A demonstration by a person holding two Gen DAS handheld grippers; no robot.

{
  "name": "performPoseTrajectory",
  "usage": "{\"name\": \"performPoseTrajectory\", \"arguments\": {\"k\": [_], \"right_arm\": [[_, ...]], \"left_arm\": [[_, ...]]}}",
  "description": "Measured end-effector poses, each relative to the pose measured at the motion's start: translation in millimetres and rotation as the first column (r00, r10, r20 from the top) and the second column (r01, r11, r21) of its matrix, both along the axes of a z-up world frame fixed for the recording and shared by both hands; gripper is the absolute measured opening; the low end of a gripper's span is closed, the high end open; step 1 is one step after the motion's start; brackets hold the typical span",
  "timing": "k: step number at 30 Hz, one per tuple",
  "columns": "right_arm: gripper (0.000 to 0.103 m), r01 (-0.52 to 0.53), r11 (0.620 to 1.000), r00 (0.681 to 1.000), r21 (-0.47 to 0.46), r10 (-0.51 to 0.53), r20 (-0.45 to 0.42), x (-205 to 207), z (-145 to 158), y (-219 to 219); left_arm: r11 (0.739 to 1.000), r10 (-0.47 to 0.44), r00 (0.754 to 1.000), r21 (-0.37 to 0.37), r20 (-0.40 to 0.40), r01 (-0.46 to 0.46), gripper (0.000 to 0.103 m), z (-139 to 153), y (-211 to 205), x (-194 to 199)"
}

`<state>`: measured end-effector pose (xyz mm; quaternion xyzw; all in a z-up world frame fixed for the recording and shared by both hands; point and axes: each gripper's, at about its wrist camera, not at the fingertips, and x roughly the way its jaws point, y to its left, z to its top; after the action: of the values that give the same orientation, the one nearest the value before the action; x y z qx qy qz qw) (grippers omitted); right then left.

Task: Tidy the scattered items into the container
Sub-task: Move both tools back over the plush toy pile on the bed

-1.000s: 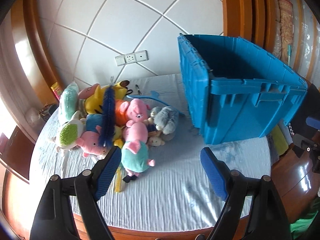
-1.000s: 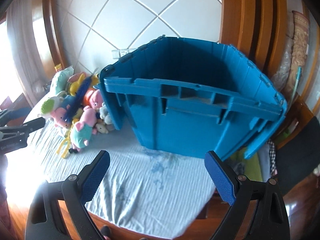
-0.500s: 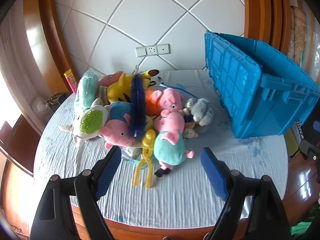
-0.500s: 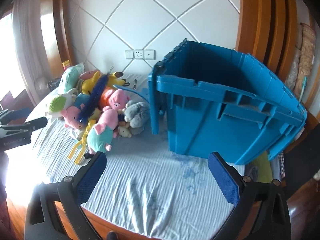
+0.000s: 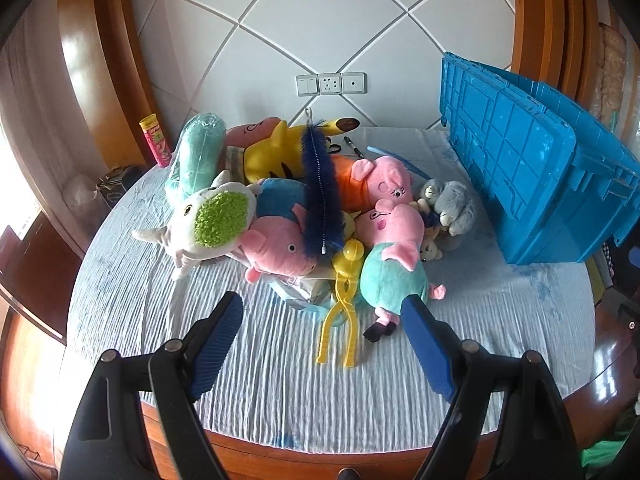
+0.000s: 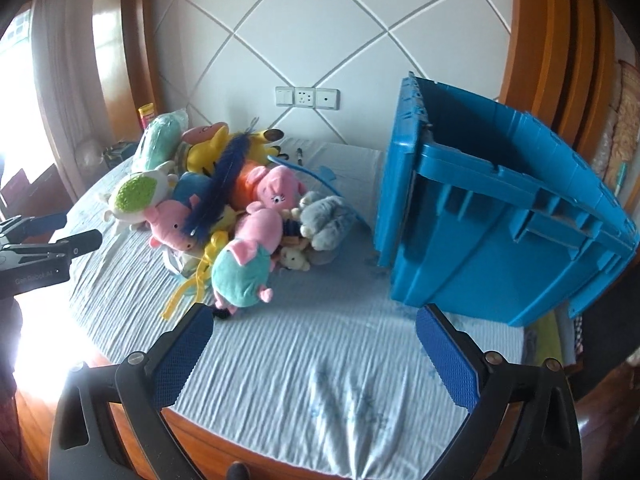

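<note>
A pile of plush toys lies on the blue-clothed round table [image 5: 280, 392]. In it are a pig in a teal dress [image 5: 392, 276], a pink pig [image 5: 280, 244], a white and green shark [image 5: 212, 220], a yellow plush [image 5: 272, 152], a grey plush [image 5: 454, 204], a dark blue feathery brush [image 5: 320, 192] and yellow tongs [image 5: 340, 312]. My left gripper [image 5: 322, 308] hangs open just in front of the pile, holding nothing. The open blue crate [image 6: 500, 220] stands on the right. My right gripper [image 6: 314, 316] is wide open over bare cloth between pile and crate.
A pink and yellow can [image 5: 156, 140] stands at the back left beside a dark box [image 5: 116, 180]. Pens [image 5: 354, 146] lie near the wall under the sockets [image 5: 330, 83]. The left gripper [image 6: 48, 240] shows at the right view's left edge. The wooden table rim [image 5: 320, 460] is close below.
Both views have swung left: the toy pile has come to the middle and nearer, and the crate has slid to the right. The right jaws have spread slightly wider.
</note>
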<state>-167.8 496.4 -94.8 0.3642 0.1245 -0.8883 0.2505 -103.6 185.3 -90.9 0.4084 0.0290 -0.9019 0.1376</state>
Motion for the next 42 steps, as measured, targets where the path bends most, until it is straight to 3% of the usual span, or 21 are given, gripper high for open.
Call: {"name": "performPoseTrajectory", "arguments": {"k": [10,20,30,42], "right_arm": [[0.103,-0.01,1.0,1.0,-0.016,0.011,0.028,11.8,-13.3,-52.1],[0.103,0.01,1.0,0.997,-0.005,-0.01,0.078,9.8,-26.5,-69.2],[0.102,-0.026,0.999,0.986,-0.02,0.029,0.163,-35.7,-54.9,-90.2],[0.102,-0.082,0.997,0.98,0.0,0.081,0.18,-107.4,-64.9,-134.1]], "left_arm": [[0.999,0.023,1.0,0.03,0.011,-0.023,0.082,-17.7,-54.5,15.0],[0.994,0.077,0.997,0.074,0.017,-0.078,0.082,-36.6,-98.3,25.1],[0.984,0.156,0.986,0.072,0.063,-0.161,0.081,-58.7,-125.6,6.9],[0.967,0.236,0.969,0.087,0.066,-0.241,0.082,-64.4,-157.4,-47.6]]}}
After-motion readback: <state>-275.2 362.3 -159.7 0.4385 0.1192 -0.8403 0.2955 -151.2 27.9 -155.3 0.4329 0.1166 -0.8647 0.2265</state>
